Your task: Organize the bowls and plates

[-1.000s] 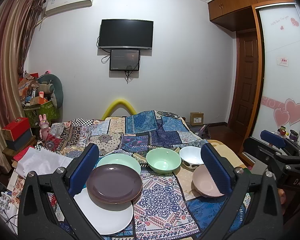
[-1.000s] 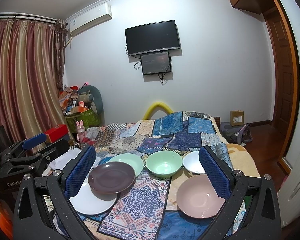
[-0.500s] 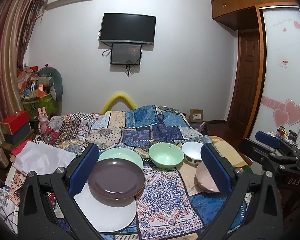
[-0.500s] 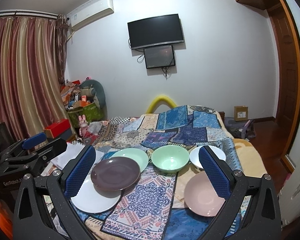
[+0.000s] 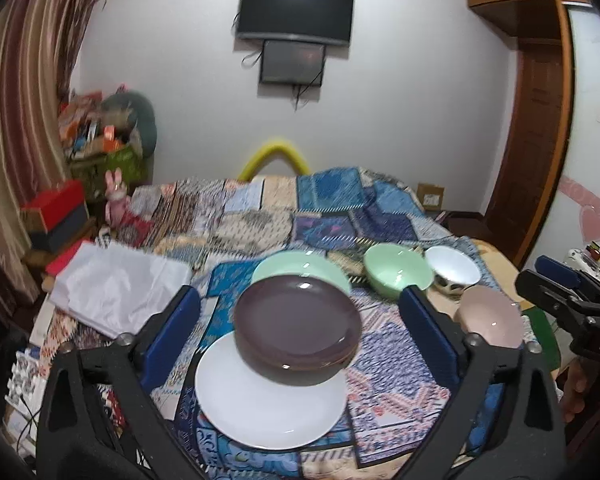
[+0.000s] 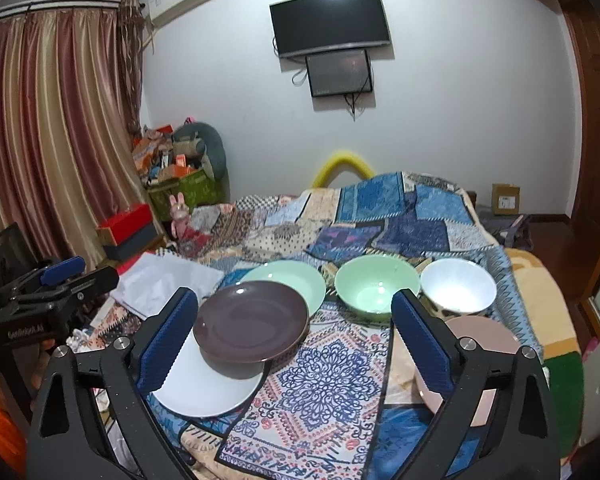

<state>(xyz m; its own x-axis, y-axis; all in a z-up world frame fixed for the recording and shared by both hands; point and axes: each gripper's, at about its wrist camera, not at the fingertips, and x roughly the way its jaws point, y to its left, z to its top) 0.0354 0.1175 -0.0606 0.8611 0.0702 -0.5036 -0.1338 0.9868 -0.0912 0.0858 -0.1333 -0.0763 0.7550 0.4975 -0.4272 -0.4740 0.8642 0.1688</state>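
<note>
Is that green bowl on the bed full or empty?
Empty. The green bowl sits upright on the quilt, and its pale inside shows bare right down to the bottom in both views.

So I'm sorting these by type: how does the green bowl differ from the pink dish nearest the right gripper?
The green bowl is deep with steep sides; the pink dish is much shallower and flatter. The green bowl sits further back, beside the white bowl; the pink dish lies nearer, partly hidden behind the right gripper. The green bowl rests on the patterned cloth, the pink dish on plain beige fabric. Both are upright, empty and untouched.
</note>
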